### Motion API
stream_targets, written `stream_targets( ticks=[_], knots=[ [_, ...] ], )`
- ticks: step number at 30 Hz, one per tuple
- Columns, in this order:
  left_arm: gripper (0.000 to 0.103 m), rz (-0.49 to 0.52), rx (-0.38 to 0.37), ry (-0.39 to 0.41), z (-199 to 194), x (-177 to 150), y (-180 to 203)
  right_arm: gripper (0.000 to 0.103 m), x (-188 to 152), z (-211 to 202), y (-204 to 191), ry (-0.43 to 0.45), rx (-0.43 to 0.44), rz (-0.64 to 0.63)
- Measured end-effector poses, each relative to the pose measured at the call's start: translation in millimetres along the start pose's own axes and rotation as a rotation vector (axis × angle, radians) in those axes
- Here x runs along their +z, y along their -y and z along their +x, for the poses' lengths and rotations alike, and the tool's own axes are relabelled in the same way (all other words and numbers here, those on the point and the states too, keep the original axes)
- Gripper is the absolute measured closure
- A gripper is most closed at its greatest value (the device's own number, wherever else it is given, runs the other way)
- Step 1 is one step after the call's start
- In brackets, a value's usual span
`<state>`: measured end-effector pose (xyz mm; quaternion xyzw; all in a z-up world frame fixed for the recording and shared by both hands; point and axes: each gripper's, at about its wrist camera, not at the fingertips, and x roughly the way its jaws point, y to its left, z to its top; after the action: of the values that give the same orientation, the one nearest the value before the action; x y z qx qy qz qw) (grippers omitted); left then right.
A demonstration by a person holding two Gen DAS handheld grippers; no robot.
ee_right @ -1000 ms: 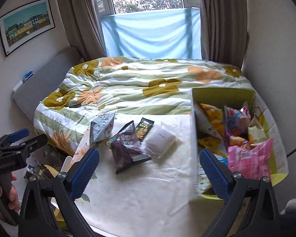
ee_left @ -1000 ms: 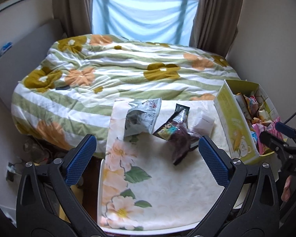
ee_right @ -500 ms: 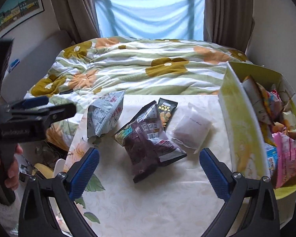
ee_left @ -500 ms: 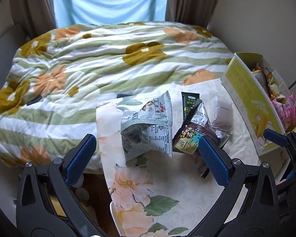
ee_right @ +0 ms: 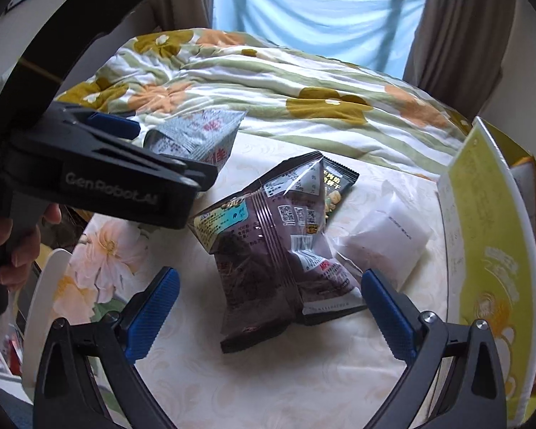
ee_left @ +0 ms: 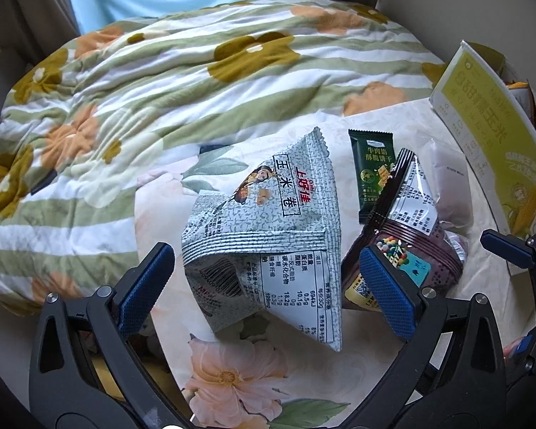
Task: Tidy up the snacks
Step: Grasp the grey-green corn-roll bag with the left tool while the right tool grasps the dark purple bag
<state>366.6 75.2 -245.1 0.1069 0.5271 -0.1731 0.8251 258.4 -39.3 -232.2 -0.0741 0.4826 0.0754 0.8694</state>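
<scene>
A grey-white snack bag (ee_left: pixel 264 236) lies on the floral tablecloth (ee_left: pixel 232 375). My left gripper (ee_left: pixel 266 286) is open, with one finger on each side of the bag's near end. To the bag's right sit a dark purple bag (ee_left: pixel 407 250), a small green packet (ee_left: pixel 373 171) and a pale translucent packet (ee_left: pixel 450 178). My right gripper (ee_right: pixel 269 316) is open and hangs just over the near end of the purple bag (ee_right: pixel 282 250). The grey bag (ee_right: pixel 203 136), green packet (ee_right: pixel 336 186) and pale packet (ee_right: pixel 386 236) lie beyond it.
A yellow-green cardboard box (ee_right: pixel 489 236) holding several snacks stands at the table's right edge, also seen as the box (ee_left: pixel 493 136). A bed with a flowered quilt (ee_left: pixel 160 89) fills the space behind the table. A hand (ee_right: pixel 3 250) grips the left tool's handle.
Both grippers have come forward and down onto the snacks. The grey bag now lies between the left fingers, and the purple bag sits closer to the right fingers. Both stay open.
</scene>
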Motion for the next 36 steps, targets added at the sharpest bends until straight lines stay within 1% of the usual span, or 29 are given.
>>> stream_targets(
  ticks=[5, 6, 7, 10, 12, 13, 14, 19, 23, 27, 28, 29, 31, 33, 35, 36],
  knots=[
    [0.002, -0.001, 0.015, -0.015, 16, 4, -1, 0.002, 1, 15, 0, -0.006, 0.001, -0.039],
    [0.007, -0.002, 0.017, -0.020, 19, 4, -2, 0.002, 1, 18, 0, -0.006, -0.001, -0.047],
    [0.016, -0.003, 0.024, -0.028, 22, 5, -2, 0.002, 2, 21, 0, -0.007, -0.004, -0.057],
    [0.022, -0.012, 0.035, -0.038, 28, 4, -5, 0.003, 4, 28, 3, -0.012, -0.012, -0.074],
    [0.026, -0.015, 0.040, -0.032, 28, 3, -7, 0.007, 5, 29, 4, -0.014, -0.005, -0.077],
    [0.029, -0.015, 0.041, -0.031, 27, 3, -8, 0.012, 5, 31, 4, -0.018, 0.000, -0.080],
    [0.030, -0.016, 0.040, -0.031, 26, 3, -9, 0.015, 5, 32, 4, -0.021, 0.004, -0.082],
    [0.032, -0.034, 0.032, -0.042, 20, -4, -13, 0.017, 7, 34, 6, -0.022, 0.019, -0.069],
    [0.032, -0.079, 0.012, -0.035, 7, -15, -21, 0.017, 8, 35, 8, -0.023, 0.031, -0.063],
    [0.032, -0.088, 0.010, -0.021, -7, -22, -21, 0.017, 8, 40, 10, -0.035, 0.052, -0.046],
    [0.032, -0.089, 0.012, -0.024, -8, -24, -21, 0.019, 8, 41, 11, -0.037, 0.059, -0.041],
    [0.032, -0.090, 0.010, -0.028, -8, -26, -20, 0.025, 7, 42, 10, -0.041, 0.064, -0.039],
    [0.032, -0.090, 0.012, -0.038, -7, -32, -20, 0.026, 7, 42, 10, -0.039, 0.066, -0.039],
    [0.032, -0.094, 0.010, -0.044, -6, -38, -19, 0.031, 7, 41, 10, -0.036, 0.066, -0.042],
    [0.032, -0.099, 0.008, -0.045, -7, -43, -19, 0.039, 7, 37, 8, -0.027, 0.064, -0.041],
    [0.032, -0.099, 0.010, -0.044, -9, -44, -19, 0.040, 8, 36, 8, -0.023, 0.064, -0.041]
  ],
)
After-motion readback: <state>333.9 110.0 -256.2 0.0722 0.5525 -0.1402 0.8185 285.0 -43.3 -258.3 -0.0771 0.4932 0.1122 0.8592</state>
